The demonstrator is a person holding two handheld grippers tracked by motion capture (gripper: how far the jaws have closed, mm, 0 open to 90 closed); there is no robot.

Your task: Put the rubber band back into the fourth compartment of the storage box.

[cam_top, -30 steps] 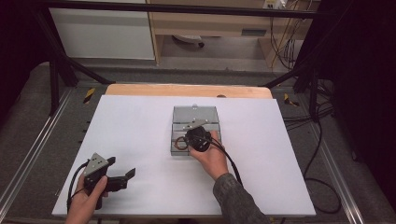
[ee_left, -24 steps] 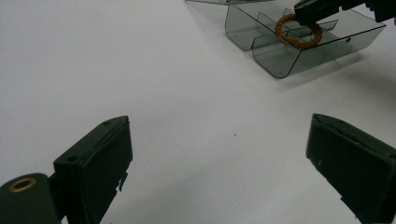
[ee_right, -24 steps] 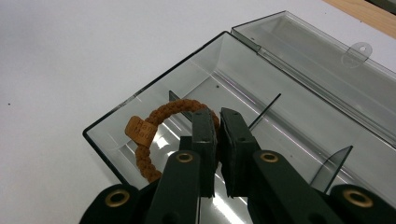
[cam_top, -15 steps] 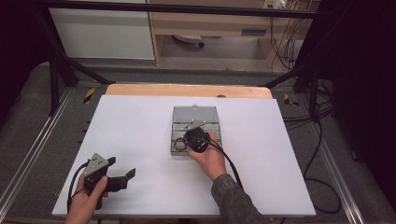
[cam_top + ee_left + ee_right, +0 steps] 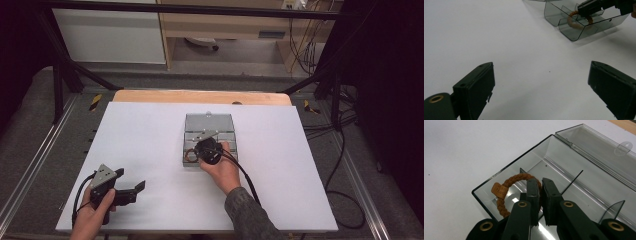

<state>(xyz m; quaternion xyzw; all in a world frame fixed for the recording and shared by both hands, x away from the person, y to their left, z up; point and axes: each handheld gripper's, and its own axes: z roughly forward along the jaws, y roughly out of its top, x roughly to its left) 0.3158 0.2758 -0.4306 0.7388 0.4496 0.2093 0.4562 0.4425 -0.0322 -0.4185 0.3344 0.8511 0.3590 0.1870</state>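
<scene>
The right gripper (image 5: 541,185) pinches the braided brown bracelet (image 5: 506,188) inside a corner compartment of the clear plastic box (image 5: 564,165), jaws nearly closed. Next, probably a lift clear of the dividers. The left gripper (image 5: 541,87) rests wide open, empty.

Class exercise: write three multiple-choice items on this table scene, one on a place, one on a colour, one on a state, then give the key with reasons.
1. Where does the braided bracelet lie?
A. in a compartment of the clear box
B. on the bare table
C. on the box lid

2. What colour is the bracelet?
A. blue
B. brown
C. white

3. How do the left tool's jaws stand?
A. shut on the bracelet
B. wide apart, holding nothing
C. clamped on the box

Key: 1 A, the box walls surround it in the right gripper view; 2 B, its braid shows orange-brown; 3 B, white table shows between the jaws.
</scene>
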